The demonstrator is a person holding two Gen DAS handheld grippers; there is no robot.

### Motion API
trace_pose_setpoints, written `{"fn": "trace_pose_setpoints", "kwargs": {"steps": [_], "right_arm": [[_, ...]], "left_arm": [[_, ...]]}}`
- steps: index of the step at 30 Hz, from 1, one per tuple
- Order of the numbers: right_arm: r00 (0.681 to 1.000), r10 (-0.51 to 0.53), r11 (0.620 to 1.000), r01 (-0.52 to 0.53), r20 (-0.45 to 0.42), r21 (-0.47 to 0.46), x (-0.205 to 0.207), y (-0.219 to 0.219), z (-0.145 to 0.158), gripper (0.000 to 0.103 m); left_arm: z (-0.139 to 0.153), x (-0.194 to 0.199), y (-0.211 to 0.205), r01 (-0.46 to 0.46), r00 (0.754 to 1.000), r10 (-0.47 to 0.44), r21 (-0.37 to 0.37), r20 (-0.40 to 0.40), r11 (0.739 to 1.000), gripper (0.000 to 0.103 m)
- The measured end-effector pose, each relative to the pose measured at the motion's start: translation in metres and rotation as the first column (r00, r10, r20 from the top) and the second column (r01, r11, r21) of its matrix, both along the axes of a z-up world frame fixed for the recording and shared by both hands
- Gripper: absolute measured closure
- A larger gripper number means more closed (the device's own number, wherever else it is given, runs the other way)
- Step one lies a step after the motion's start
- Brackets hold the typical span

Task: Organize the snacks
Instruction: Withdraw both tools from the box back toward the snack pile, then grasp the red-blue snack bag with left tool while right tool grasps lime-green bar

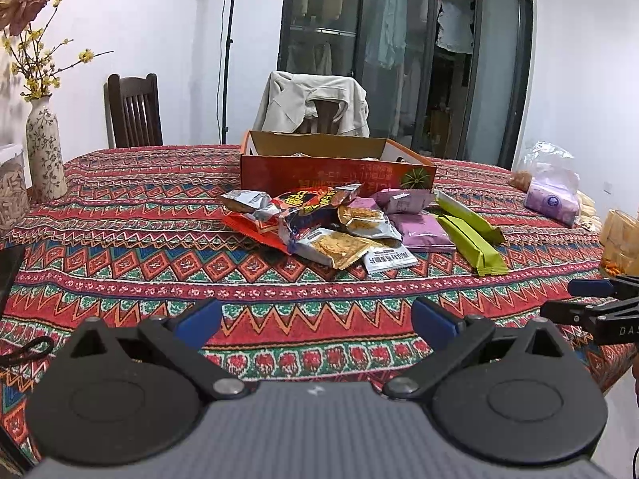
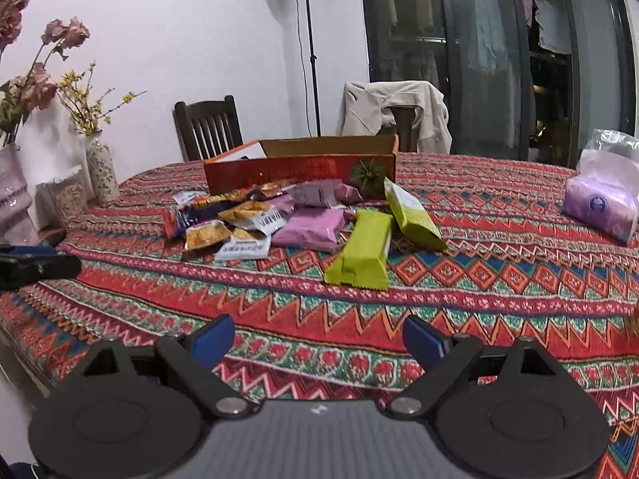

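1. One large table (image 1: pixel 120 207) is wearing a red, green and blue zigzag-patterned cloth, and everything else is resting on it.
2. Two dark wooden chairs are standing at its far side; a pale jacket (image 1: pixel 315 99) is hanging over the back of the right-hand one.
3. An open orange cardboard box (image 1: pixel 335 165) is sitting near the middle of the far half of the table, its long printed wall facing the cameras.
4. A slim floral vase (image 1: pixel 44 151) with yellow sprigs is standing at the table's left edge.
5. A purple tissue pack (image 2: pixel 599 207) in a clear bag is lying well apart to the right.
6. The snack pile (image 1: pixel 331 223) is lying just in front of the box: silvery and red packets are overlapping on the left, and pink-purple packets (image 2: pixel 309 227) are sitting in the middle.
7. Two green packets (image 2: pixel 361 253) are lying at the pile's right end, side by side and touching.
8. The left gripper (image 1: pixel 317 319) is hovering above bare cloth short of the pile, its blue-padded jaws spread wide and gripping nothing.
9. The right gripper (image 2: pixel 318 337) is hanging likewise over the cloth in front of the green packets, jaws released and empty.
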State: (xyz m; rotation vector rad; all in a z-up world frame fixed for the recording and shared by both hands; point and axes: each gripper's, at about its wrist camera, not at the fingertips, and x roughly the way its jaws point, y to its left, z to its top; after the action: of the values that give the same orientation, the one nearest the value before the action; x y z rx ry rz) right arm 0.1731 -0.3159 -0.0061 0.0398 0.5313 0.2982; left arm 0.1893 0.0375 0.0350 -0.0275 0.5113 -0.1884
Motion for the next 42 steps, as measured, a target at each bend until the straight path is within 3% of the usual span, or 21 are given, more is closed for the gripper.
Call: {"fn": "trace_pose_setpoints", "kwargs": {"steps": [5, 9, 17, 26, 36, 37, 39, 42], "right_arm": [[1.000, -0.004, 1.000, 0.004, 0.008, 0.015, 0.012, 0.001, 0.004, 0.016], [1.000, 0.000, 1.000, 0.000, -0.001, 0.000, 0.032, 0.005, 0.008, 0.023], [0.999, -0.016, 1.000, 0.016, -0.035, 0.012, 0.086, 0.010, 0.006, 0.040], [0.997, -0.038, 0.999, 0.039, -0.072, 0.010, 0.147, 0.014, -0.004, 0.042], [0.994, -0.029, 0.999, 0.031, -0.108, 0.022, 0.189, 0.015, -0.012, 0.045], [0.994, -0.028, 0.999, 0.031, -0.108, 0.026, 0.191, 0.015, -0.012, 0.045], [0.993, -0.027, 0.999, 0.031, -0.111, 0.036, 0.194, 0.015, -0.013, 0.045], [0.993, -0.023, 0.999, 0.027, -0.113, 0.032, 0.193, 0.014, -0.012, 0.049]], "left_arm": [[-0.001, 0.018, -0.002, 0.011, 1.000, -0.011, 0.015, -0.003, 1.000, 0.002], [0.000, 0.046, -0.007, 0.019, 1.000, -0.018, 0.056, -0.011, 0.998, 0.019], [-0.001, 0.110, -0.013, 0.069, 0.997, -0.067, 0.100, -0.027, 0.993, 0.020], [-0.012, 0.195, -0.014, 0.131, 0.986, -0.112, 0.162, -0.122, 0.978, 0.025], [-0.034, 0.263, -0.016, 0.210, 0.944, -0.176, 0.096, -0.280, 0.973, 0.030], [-0.036, 0.264, -0.017, 0.206, 0.944, -0.173, 0.094, -0.280, 0.974, 0.030], [-0.035, 0.264, -0.019, 0.195, 0.951, -0.162, 0.104, -0.263, 0.975, 0.041], [-0.030, 0.256, -0.019, 0.186, 0.954, -0.160, 0.081, -0.254, 0.979, 0.043]]}}
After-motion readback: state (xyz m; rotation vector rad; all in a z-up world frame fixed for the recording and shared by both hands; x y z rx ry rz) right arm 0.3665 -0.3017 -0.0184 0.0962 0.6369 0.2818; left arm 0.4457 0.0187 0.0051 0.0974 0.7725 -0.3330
